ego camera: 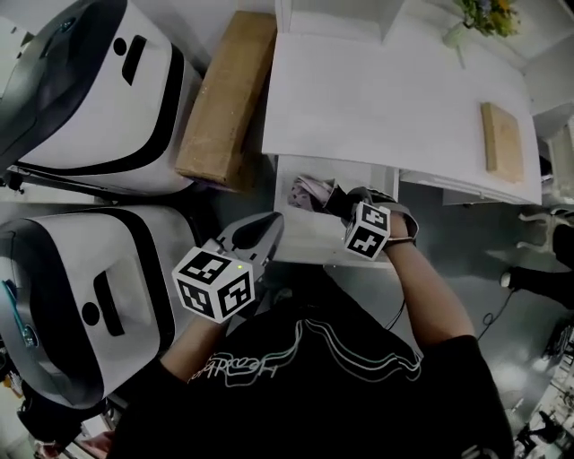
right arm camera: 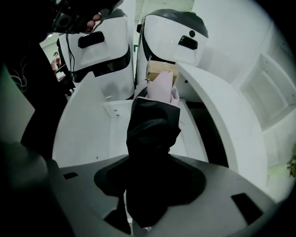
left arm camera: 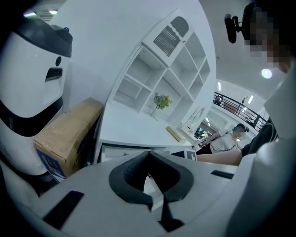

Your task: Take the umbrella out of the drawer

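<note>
The folded umbrella [ego camera: 309, 190], pink fabric with a black sleeve, is lifted over the open white drawer [ego camera: 305, 240] under the desk's front edge. My right gripper [ego camera: 341, 203] points steeply down and is shut on the black end. In the right gripper view the umbrella [right arm camera: 155, 129] rises from between the jaws of that gripper [right arm camera: 150, 185], its pink end farthest away, with the drawer's floor [right arm camera: 88, 134] below. My left gripper [ego camera: 266, 229] hangs to the left of the drawer's front, apart from it. That gripper [left arm camera: 150, 178] has its jaws shut and holds nothing.
The white desk [ego camera: 386, 99] carries a wooden block [ego camera: 502, 139] and a vase of flowers [ego camera: 484, 18]. A cardboard box [ego camera: 229, 94] leans at the desk's left. Two large white-and-black machines [ego camera: 90, 90] [ego camera: 81, 296] stand further left. A white shelf unit [left arm camera: 162, 74] backs the desk.
</note>
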